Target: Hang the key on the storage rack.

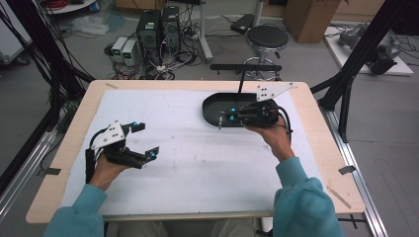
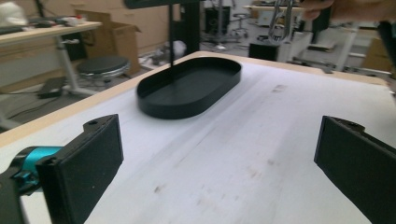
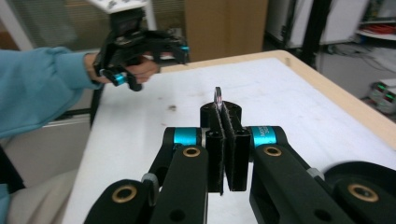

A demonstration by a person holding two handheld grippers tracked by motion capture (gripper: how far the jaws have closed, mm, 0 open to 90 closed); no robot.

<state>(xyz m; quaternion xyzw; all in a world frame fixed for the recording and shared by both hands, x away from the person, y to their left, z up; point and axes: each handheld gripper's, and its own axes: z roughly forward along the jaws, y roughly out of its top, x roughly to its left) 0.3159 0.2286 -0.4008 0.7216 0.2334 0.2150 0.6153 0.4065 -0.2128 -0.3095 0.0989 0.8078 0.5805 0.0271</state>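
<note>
My right gripper [image 1: 222, 118] hovers over the left part of a black oval tray [image 1: 207, 111] at the back right of the white mat. Its jaws are shut on a thin silver metal clip [image 3: 217, 96], which sticks out past the tips. From the left gripper view the same clip [image 2: 280, 21] hangs high at the far side, above the tray [image 2: 187, 109]. A thin black post [image 2: 172, 44] rises from the tray to a crossbar [image 1: 245, 67]. At the mat's left, my left gripper [image 1: 147, 139] stands open and holds nothing, its wide-apart pads [image 2: 93, 158] pointing toward the tray.
The white mat [image 1: 197, 163] covers most of the wooden table [image 1: 69, 148]. Black frame struts [image 1: 356, 54] stand at both sides. A stool [image 1: 267, 37], computers [image 1: 158, 24] and cables lie on the floor beyond the far edge.
</note>
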